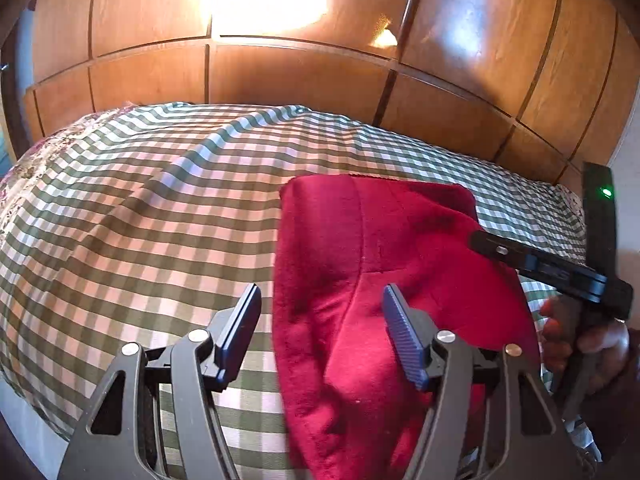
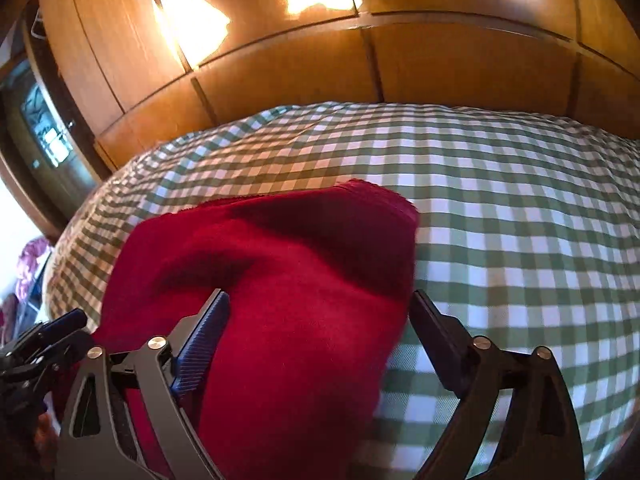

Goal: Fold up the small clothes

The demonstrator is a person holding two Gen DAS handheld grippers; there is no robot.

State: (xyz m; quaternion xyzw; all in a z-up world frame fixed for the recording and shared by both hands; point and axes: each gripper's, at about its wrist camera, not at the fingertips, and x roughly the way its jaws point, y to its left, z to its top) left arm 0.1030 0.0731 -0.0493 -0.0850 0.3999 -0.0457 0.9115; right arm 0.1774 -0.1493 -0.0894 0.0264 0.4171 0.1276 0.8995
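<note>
- Red garment (image 1: 384,264) lies bunched on the green-checked bed cover (image 1: 140,220), lower centre-right in the left wrist view, lower centre-left in the right wrist view.
- Left tongs (image 1: 322,304): apart, over the garment's left edge, gripping nothing.
- Right tongs (image 2: 320,312): spread wide, cloth between the fingers, pads not pressing it.
- A hand (image 1: 580,344) holds the right tool at right edge.
- Wooden panels (image 1: 280,72) behind the bed.

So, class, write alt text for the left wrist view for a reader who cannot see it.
A red garment lies on a green-and-white checked bedcover, with the open left gripper hovering over its near edge. The right gripper, held in a hand, reaches in from the right; wooden panelling stands behind.
</note>
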